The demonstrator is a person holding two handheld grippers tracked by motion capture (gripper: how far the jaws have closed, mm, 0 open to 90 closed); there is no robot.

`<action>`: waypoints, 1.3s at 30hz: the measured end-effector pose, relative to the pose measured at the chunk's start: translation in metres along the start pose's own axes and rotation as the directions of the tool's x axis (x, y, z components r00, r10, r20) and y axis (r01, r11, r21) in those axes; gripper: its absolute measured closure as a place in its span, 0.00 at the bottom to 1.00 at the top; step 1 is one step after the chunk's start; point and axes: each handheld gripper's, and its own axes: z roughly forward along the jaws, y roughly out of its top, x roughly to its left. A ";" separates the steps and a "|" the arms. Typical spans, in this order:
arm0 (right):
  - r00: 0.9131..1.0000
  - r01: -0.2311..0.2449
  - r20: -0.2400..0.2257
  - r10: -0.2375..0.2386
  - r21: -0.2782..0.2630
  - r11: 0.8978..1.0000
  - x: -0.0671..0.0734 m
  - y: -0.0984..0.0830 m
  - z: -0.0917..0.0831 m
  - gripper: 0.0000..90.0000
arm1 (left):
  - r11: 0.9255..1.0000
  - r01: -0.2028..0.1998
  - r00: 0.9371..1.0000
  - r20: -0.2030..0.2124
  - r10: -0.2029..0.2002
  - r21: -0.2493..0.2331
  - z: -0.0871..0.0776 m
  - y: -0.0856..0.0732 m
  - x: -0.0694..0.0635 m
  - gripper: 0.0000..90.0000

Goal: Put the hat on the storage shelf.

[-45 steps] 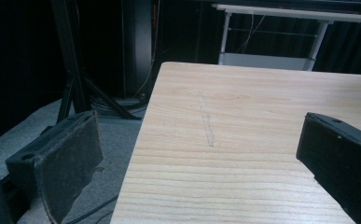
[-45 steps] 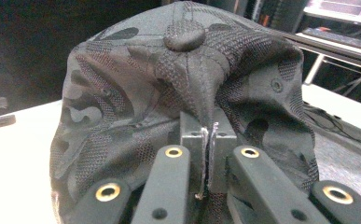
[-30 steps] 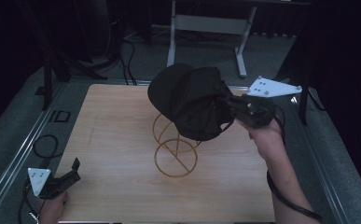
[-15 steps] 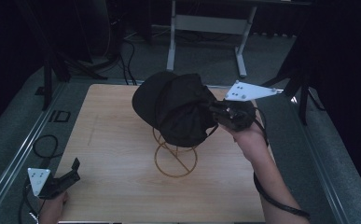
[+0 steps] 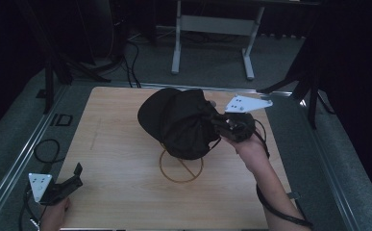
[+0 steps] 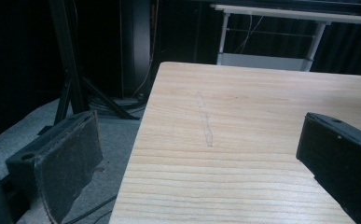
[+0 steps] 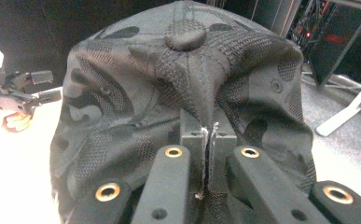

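The right gripper [image 5: 222, 126] is clamped on a black cap [image 5: 179, 122]. In the right gripper view its two jaws stand pressed together with a thin fold of the cap's [image 7: 187, 88] fabric pinched between the pads, just below the crown button. The rest of the cap spreads out ahead of and above that gripper [image 7: 209, 154], hanging off its tips with the crown facing the gripper.

In the high view the cap sits directly off the right gripper's front end, on the side away from the hand [image 5: 248, 147] that carries it, and is held clear of the table [image 5: 116, 144]. Below the cap and a little nearer the person than the gripper's tips stands a wire stand [image 5: 181, 166]; its round base ring lies on the table, and its upper part is hidden behind the cap, so I cannot tell whether cap and stand touch.

The left gripper [image 5: 73, 177] rests low at the near left corner of the table, well apart from the cap and the stand. Its jaws are spread wide with nothing between them; in the left gripper view bare wood shows in the gap between the two pads, and one jaw hangs past the table's [image 6: 243, 140] edge. The cap lies far ahead of this gripper [image 6: 206, 163].
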 end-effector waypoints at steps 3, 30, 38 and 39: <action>1.000 -0.009 -0.006 0.009 0.008 1.000 -0.001 -0.006 0.003 0.98 | 1.000 0.001 1.000 0.000 -0.001 -0.001 0.000 0.000 0.000 0.01; 0.997 -0.075 -0.010 0.075 0.000 0.997 0.001 -0.037 0.010 0.75 | 1.000 0.002 1.000 0.000 -0.002 0.000 0.000 0.000 0.000 0.01; 0.994 -0.108 -0.035 0.108 -0.011 0.994 -0.001 -0.039 0.009 0.71 | 1.000 0.001 1.000 -0.001 -0.001 -0.001 0.000 0.000 0.000 0.01; 0.993 -0.111 -0.040 0.110 -0.014 0.994 -0.001 -0.039 0.008 0.70 | 1.000 0.002 1.000 -0.001 -0.002 -0.002 0.000 0.000 0.000 0.01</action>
